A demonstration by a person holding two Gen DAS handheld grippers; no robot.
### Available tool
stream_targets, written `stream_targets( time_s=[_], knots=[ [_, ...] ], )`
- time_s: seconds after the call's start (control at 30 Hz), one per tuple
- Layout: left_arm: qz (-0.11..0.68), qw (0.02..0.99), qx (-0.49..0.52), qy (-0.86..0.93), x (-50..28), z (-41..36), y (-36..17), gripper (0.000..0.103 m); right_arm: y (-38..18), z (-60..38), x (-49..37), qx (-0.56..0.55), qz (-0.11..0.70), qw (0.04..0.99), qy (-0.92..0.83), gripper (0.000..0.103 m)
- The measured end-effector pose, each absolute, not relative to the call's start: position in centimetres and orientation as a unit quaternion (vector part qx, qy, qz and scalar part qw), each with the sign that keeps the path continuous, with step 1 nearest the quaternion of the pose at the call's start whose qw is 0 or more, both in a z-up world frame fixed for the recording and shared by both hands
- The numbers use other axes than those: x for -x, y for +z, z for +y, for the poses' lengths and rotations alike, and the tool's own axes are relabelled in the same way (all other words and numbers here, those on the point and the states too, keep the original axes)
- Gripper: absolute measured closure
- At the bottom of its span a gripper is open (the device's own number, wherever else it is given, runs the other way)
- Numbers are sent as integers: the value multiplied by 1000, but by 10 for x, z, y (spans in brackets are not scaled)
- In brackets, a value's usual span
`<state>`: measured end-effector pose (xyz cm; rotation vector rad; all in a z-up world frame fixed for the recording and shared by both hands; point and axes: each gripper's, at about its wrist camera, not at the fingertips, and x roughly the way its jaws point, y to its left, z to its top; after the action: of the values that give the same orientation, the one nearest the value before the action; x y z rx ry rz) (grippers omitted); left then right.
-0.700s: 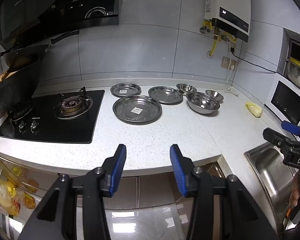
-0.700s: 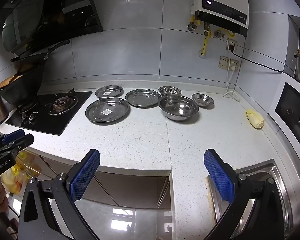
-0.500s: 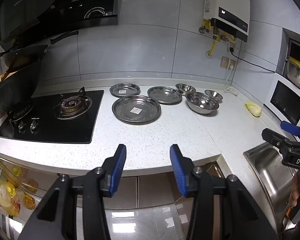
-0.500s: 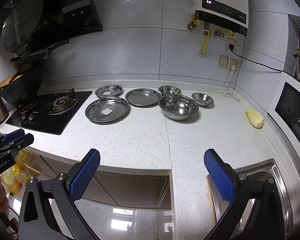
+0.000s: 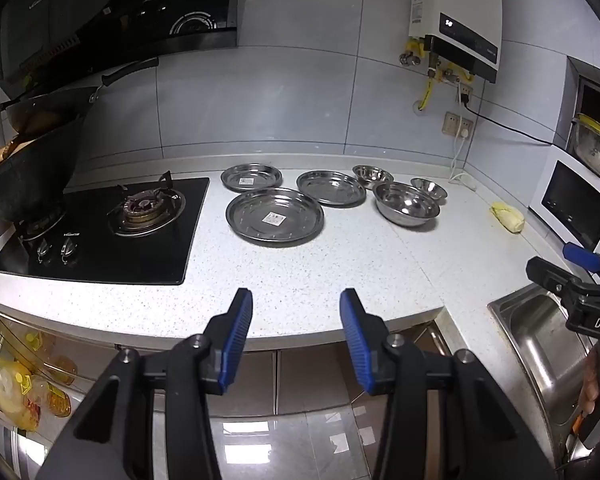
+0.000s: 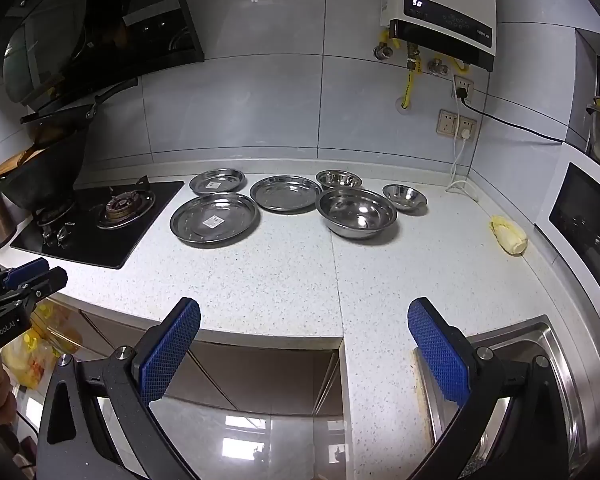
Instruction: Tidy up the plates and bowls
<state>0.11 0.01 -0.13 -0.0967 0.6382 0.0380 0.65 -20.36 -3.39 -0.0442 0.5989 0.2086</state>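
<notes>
Reading "DAS" on right gripper (image 5: 580, 272), "GenRobot.AI" on left gripper (image 6: 24, 276).

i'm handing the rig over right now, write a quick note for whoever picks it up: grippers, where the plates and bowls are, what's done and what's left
Left gripper: open, nothing between the fingers, short of the counter edge.
Right gripper: wide open, empty, also at the near edge of the counter.
Plates: large plate nearest the stove, small plate behind it, medium plate to its right. All lie singly.
Bowls: large bowl, with two small bowls behind it, one at the back and one to the right.
Done: nothing stacked or moved that shows.
Left: everything; gather the plates and nest the bowls.
</notes>
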Motion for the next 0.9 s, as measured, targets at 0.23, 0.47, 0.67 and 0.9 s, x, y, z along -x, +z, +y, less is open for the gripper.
stream_targets(
  time_s=[0.23,0.47,0.67,0.9],
  knots=[
    [314,948,48,19,-3,0,-5,59,-35,-204,-5,21,295,950,101,1],
    [314,948,49,19,-3,1,-6,59,-35,-204,-5,21,296,950,102,1],
    [315,948,49,19,-3,1,-7,59,-38,-205,-4,20,297,950,99,1],
    [316,947,49,19,-2,1,-10,59,-38,-205,-4,20,298,949,99,1]
  ],
)
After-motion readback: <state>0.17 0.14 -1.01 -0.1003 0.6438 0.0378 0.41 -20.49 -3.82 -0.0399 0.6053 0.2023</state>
